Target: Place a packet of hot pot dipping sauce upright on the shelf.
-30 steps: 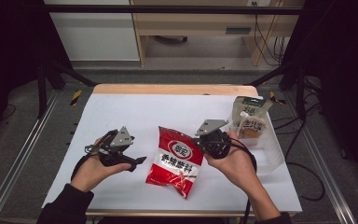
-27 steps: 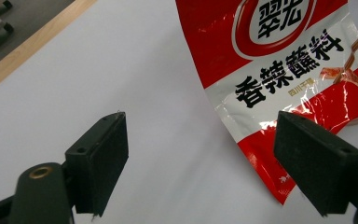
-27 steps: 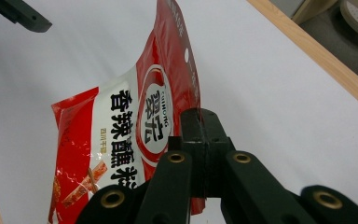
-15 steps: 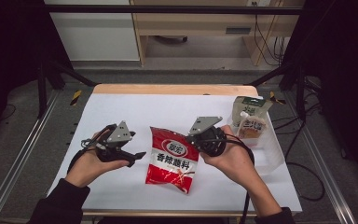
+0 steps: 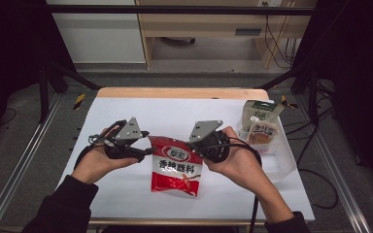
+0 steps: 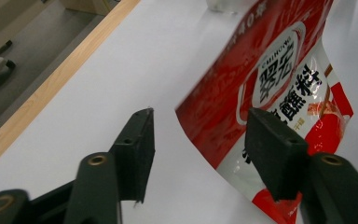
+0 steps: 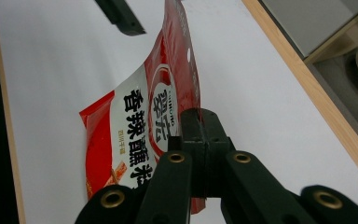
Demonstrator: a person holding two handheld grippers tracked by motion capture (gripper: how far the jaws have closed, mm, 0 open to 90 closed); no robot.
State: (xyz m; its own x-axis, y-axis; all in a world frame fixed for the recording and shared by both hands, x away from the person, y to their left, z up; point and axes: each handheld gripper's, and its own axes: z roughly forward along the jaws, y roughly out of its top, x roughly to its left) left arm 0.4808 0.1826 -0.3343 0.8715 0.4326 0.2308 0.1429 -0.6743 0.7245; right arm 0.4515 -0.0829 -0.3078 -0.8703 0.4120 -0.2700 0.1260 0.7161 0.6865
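- The right gripper (image 7: 200, 122) is clenching its jaws on the right edge of the glossy red-and-white plastic snack packet (image 5: 176, 165), which is lying mid-table on the white table (image 5: 126, 191).
- The left gripper (image 6: 200, 140) is hovering with jaws released, straddling the packet's left edge.

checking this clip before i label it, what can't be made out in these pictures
- Red packet: in the left gripper view its top and bottom are cut off by the picture edges.
- Packet's near edge: right gripper view, hidden inside the shut right gripper.
- Pouch in the clear tub: high view, print too small to read.
- Left gripper: whether a jaw touches the packet is unclear.
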